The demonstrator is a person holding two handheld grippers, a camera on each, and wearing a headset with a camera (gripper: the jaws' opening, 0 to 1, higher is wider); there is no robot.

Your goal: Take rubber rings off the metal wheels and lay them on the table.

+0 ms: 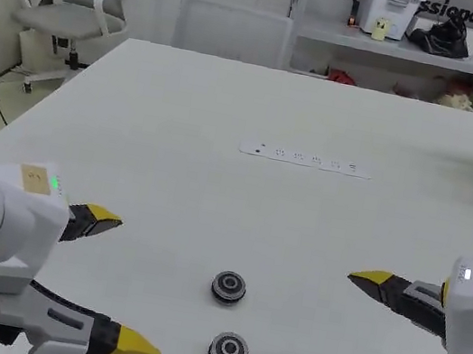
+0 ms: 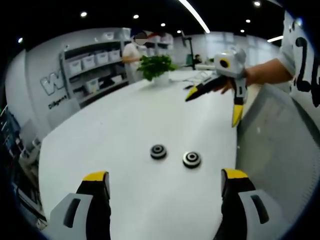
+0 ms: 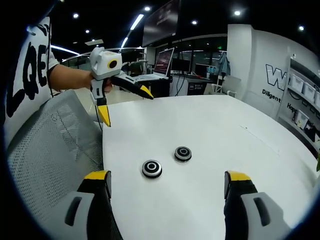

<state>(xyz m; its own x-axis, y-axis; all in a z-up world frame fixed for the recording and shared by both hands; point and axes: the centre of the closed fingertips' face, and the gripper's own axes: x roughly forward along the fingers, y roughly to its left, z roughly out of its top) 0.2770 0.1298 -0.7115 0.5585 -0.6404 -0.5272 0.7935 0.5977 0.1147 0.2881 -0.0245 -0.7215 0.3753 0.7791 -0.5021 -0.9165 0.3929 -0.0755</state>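
On the white table [image 1: 225,138], the near wheel [image 1: 228,353] and far wheel [image 1: 228,287] sit close together, both seemingly wearing their black rubber rings [image 1: 212,351], so nothing looks done yet; the left gripper [image 1: 127,286] and right gripper [image 1: 334,335] flank them, jaws spread wide, empty

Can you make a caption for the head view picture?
Open left gripper and open right gripper flank the far wheel and near wheel on the white table.

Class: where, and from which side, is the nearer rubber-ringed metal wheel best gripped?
From above, jaws either side of the black rubber ring on the nearer small metal wheel: it lies flat, so only the round outer edge offers opposite sides.
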